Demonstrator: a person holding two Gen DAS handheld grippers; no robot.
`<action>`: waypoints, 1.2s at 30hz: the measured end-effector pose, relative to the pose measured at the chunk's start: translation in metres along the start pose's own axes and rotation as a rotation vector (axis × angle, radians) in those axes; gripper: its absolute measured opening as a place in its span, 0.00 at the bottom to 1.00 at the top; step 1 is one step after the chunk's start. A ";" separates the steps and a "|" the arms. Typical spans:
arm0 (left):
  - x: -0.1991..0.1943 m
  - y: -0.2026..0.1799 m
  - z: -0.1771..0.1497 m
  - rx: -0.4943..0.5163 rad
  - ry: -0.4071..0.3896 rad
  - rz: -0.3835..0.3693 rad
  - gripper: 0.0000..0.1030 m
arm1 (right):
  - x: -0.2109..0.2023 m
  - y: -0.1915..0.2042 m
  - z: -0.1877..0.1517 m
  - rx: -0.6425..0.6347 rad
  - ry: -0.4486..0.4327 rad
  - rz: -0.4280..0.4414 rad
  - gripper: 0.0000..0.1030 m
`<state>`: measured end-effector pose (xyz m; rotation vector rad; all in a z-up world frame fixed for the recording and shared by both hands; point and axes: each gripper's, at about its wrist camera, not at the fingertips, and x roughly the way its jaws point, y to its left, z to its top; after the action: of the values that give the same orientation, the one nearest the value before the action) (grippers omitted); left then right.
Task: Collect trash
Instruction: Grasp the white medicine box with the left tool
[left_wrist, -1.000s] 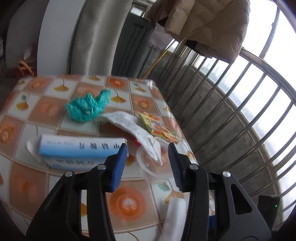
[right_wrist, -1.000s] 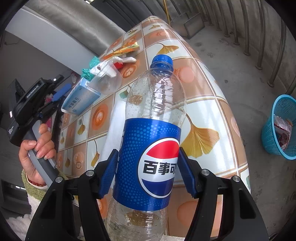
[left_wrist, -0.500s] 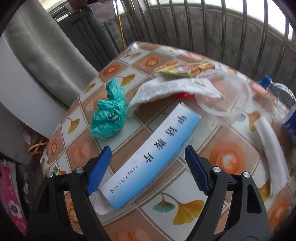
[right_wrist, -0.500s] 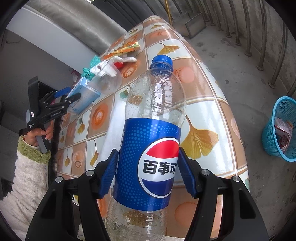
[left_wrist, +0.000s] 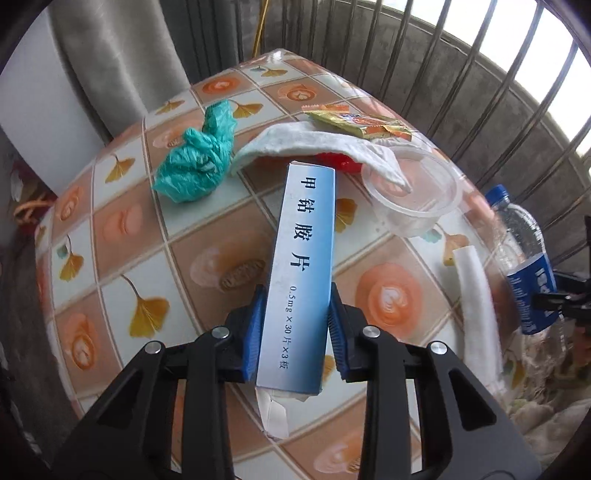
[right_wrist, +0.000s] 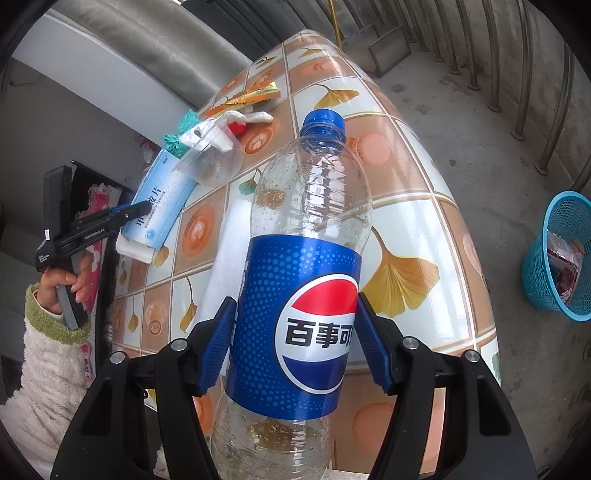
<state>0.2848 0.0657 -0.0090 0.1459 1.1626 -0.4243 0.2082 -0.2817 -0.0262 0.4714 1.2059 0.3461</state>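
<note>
Your left gripper (left_wrist: 295, 321) has its pads closed on the near end of the blue medicine box (left_wrist: 303, 266), which lies lengthwise on the tabletop (left_wrist: 110, 229). It looks like light, thin card that dents easily, and its torn end flap hangs loose behind the pads, so squeeze gently and hold the long sides. Your right gripper (right_wrist: 295, 347) clamps the empty cola bottle (right_wrist: 306, 258) at its label; the plastic is light, springy and probably slick. A clear cup (left_wrist: 412, 195), tissue (left_wrist: 314, 146) and green bag (left_wrist: 195, 166) remain beyond. The blue basket (right_wrist: 557, 258) stands on the floor, well apart.
</note>
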 end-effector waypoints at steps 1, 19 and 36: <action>-0.004 0.000 -0.006 -0.047 0.006 -0.041 0.29 | 0.000 0.000 0.000 0.001 0.002 0.002 0.61; -0.045 -0.080 -0.130 -0.241 -0.124 -0.093 0.30 | 0.000 0.015 -0.008 -0.029 0.049 -0.049 0.61; -0.015 -0.109 -0.127 -0.177 -0.165 0.053 0.40 | 0.003 0.028 -0.013 -0.025 -0.004 -0.188 0.66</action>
<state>0.1278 0.0116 -0.0348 -0.0128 1.0263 -0.2796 0.1963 -0.2540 -0.0176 0.3336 1.2297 0.1992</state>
